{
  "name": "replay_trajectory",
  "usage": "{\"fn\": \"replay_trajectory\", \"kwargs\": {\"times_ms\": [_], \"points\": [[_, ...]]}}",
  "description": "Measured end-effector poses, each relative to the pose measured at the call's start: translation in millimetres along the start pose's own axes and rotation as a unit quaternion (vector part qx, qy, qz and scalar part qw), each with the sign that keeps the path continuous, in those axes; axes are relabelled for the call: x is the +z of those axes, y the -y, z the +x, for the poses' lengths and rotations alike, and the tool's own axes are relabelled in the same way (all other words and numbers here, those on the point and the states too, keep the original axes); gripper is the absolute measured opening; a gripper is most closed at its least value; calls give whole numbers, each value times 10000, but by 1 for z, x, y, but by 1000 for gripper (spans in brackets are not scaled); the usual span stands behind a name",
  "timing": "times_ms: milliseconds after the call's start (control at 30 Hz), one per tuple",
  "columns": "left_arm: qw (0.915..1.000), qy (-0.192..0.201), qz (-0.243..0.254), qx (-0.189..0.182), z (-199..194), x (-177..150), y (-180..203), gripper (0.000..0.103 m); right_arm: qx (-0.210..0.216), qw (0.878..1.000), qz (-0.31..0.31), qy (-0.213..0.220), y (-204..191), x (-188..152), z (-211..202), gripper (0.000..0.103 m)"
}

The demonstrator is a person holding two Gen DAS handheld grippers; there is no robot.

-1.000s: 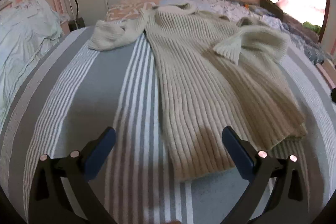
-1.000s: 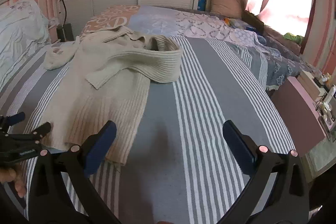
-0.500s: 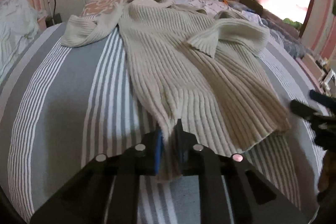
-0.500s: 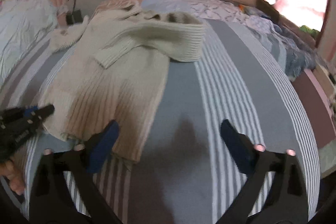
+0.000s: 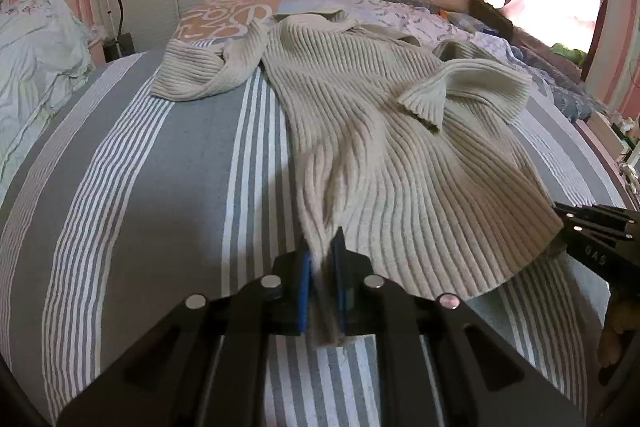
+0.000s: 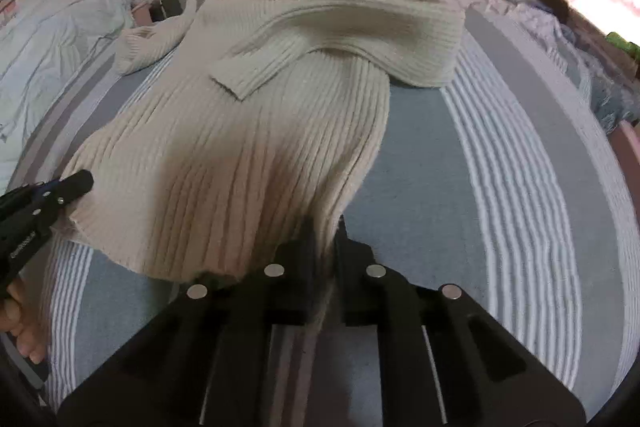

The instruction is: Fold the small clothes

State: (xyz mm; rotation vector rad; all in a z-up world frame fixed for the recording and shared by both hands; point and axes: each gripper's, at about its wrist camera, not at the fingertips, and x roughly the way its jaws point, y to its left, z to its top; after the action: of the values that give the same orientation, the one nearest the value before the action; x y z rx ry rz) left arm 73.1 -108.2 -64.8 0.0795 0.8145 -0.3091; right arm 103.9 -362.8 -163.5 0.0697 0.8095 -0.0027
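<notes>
I'm pinching the hem of the cream ribbed sweater (image 5: 384, 131) w/ my left gripper (image 5: 320, 267), fingers closed tight on a bunched fold at its near-left corner. My right gripper (image 6: 324, 247) is clamping the other hem corner the same way, knit caught btwn its closed fingers. The sweater is lying spread ahead of both tools on the grey striped bedspread (image 5: 168, 163), one sleeve folded across the body, the other sprawling off to the far left.

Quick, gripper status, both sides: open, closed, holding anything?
Left gripper: closed on the left bottom hem corner of the cream ribbed sweater.
Right gripper: closed on the sweater's right bottom hem corner.
</notes>
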Motion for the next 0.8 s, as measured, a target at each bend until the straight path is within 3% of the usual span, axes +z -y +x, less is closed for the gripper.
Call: {"fn": "replay_trajectory", "kwargs": {"times_ms": [433,800], "points": [[9992,328,-18,229,-46,-14,-13,9,-329,9967,306,675,30,-26,-77,7],[9949,986,-49,196,-156,-36,-24,9,-329,9905,152,1325,20,-69,-176,7]]}}
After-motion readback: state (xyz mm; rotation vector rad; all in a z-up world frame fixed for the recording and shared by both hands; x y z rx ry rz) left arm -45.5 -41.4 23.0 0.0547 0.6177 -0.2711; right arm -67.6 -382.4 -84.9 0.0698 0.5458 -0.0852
